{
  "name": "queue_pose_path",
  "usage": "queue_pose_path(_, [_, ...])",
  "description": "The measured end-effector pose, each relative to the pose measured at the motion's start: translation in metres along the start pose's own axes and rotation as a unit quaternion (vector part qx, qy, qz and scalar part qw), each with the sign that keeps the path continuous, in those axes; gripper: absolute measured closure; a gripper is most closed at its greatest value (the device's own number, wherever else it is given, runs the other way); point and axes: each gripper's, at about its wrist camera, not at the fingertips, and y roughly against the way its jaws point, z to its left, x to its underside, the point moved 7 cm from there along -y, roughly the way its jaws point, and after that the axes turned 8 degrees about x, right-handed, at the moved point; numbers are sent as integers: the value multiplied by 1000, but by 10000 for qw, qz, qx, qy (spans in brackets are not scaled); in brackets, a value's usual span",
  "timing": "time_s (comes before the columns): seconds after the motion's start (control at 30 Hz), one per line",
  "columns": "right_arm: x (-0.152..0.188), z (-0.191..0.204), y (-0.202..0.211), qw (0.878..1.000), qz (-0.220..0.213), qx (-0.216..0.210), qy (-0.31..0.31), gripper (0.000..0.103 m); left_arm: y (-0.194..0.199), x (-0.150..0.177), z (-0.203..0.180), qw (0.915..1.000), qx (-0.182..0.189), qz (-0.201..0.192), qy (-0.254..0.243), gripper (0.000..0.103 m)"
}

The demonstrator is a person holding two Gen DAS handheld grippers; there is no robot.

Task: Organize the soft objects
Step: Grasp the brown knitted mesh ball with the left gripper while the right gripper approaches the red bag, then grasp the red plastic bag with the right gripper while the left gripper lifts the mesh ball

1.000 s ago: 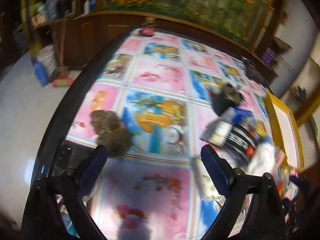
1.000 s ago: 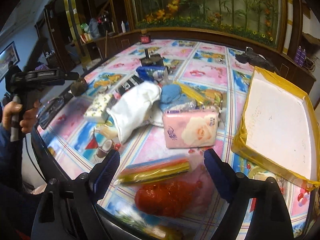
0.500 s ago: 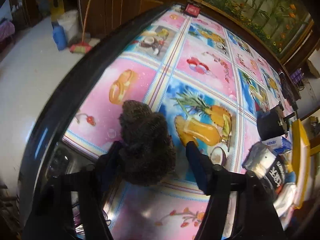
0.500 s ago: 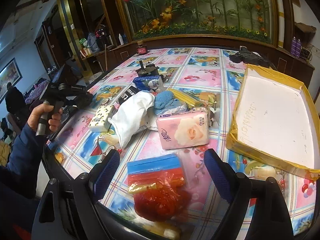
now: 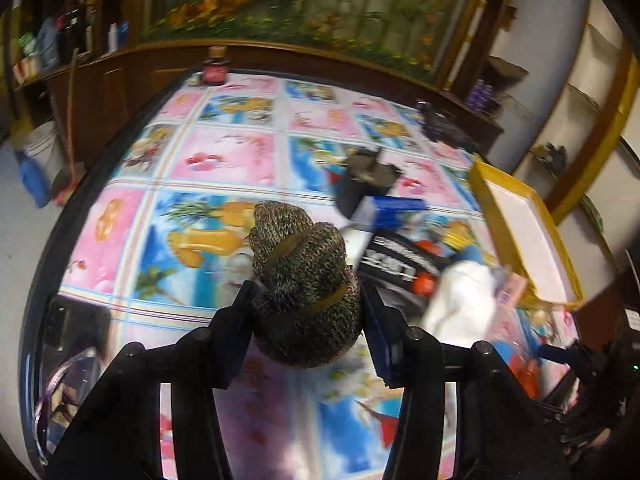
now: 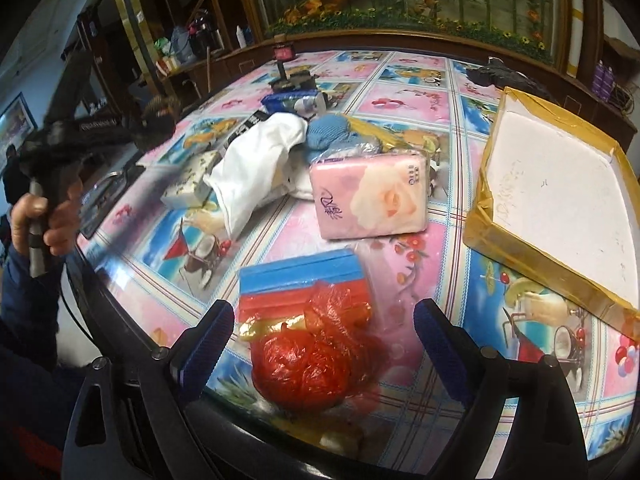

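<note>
Left gripper (image 5: 306,312): your jaws were closed on the knit bundle (image 5: 304,280), pads pressed into its lower half; most of it stood above and ahead of the pads.
Right gripper (image 6: 324,336): your jaws were spread wide and opening further, gripping nothing; the red bag (image 6: 316,360) lay on the table between them, untouched as far as the frame showed.
Bundle position: lifted off the tablecloth (image 5: 224,160), over the table's left part, well apart from the box (image 5: 524,224).
Risk 1: you held the bundle low, so the loose upper fold could sag or unroll, and the soft knit could slip out of the pads.
Risk 2: your likely path to the box crossed the pile around the white cloth (image 5: 460,300); a low carry could drag or topple it.
Risk 3: the red bag sat near the table edge (image 6: 280,436); a nudge from your right fingers could push it off.
Left view only: the pad contact on the bundle, sharp.
Right view only: your hand (image 6: 44,220) on the left tool's handle, the bundle blurred, the pink pack (image 6: 368,196), the blue pack (image 6: 300,272) under the red bag, and the empty box interior.
</note>
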Motion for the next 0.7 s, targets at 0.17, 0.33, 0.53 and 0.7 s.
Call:
queue_pose_path(0.17, [8,7,4,9987,153,48,485,10,-6,9,-33,9987,345,116,-367,54])
queue_pose_path(0.33, [23,11,-12,9969,408,235,630,50,-12,19,-66,9956,630,157,-673,54])
queue_pose_path(0.53, [6,11,1,9977,-19,343,579,51,-15,24,-97,9920,642,56,-1087,54])
queue_pose_path(0.7, [-16,-17,10,9942,-310,1026,61,51,-26,24,-121,9890,584,44,-1356,54])
